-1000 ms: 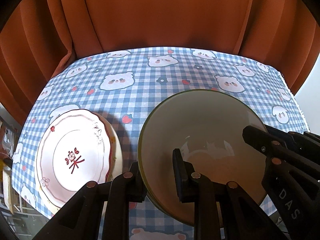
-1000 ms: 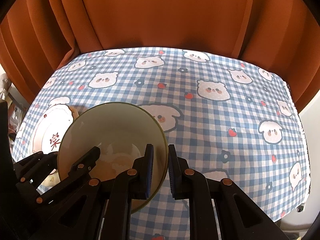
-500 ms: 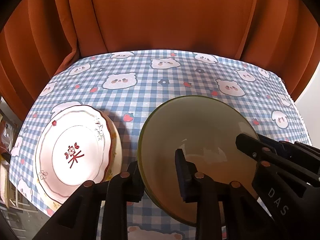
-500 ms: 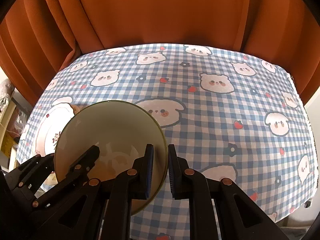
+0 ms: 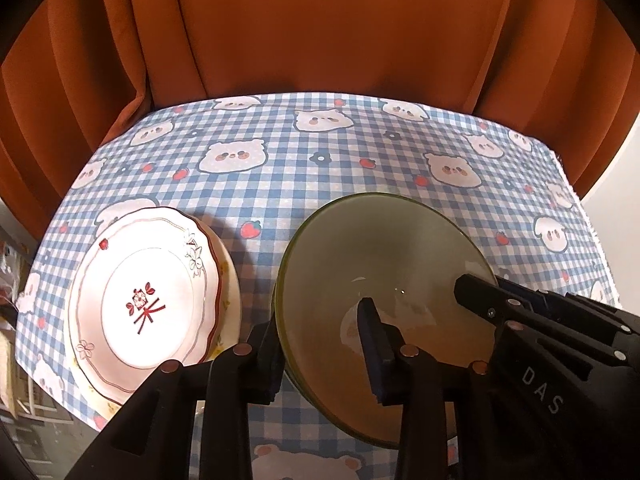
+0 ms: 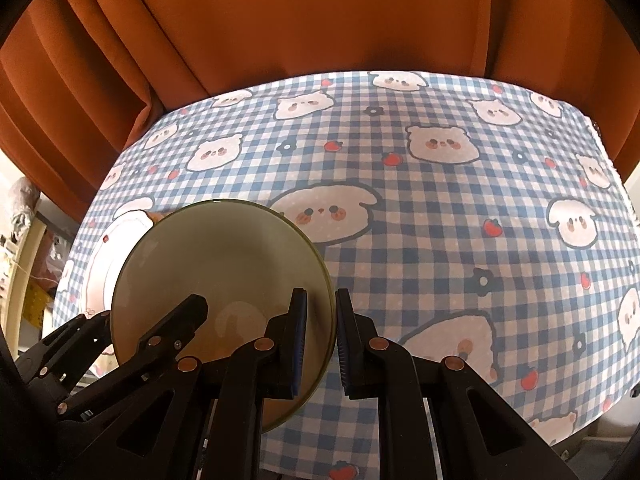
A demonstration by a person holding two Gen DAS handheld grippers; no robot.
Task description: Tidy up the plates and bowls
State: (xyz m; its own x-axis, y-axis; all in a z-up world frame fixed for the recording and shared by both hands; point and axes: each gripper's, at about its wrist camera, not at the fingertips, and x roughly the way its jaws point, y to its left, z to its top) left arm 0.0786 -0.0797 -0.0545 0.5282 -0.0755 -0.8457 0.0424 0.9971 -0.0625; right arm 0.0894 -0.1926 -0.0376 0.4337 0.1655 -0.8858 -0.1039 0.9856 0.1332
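Note:
An olive-green bowl [image 5: 384,264] is held above the checked tablecloth by both grippers. My left gripper [image 5: 316,344] is shut on the bowl's left rim, one finger inside and one outside. My right gripper [image 6: 322,320] is shut on the bowl's right rim [image 6: 224,264]. The right gripper also shows in the left wrist view [image 5: 520,320]. A white plate with a red flower mark [image 5: 148,300] lies on top of another plate at the table's left, beside the bowl; its edge shows in the right wrist view [image 6: 100,264].
The table wears a blue-and-white checked cloth with bear faces [image 6: 440,200]. An orange curtain [image 5: 320,32] hangs close behind the table. The table's left edge [image 5: 36,360] and right edge [image 6: 624,200] drop off to the room beyond.
Both grippers, with the bowl between them, have risen and drawn back a little from the table; the plates at the left have not moved.

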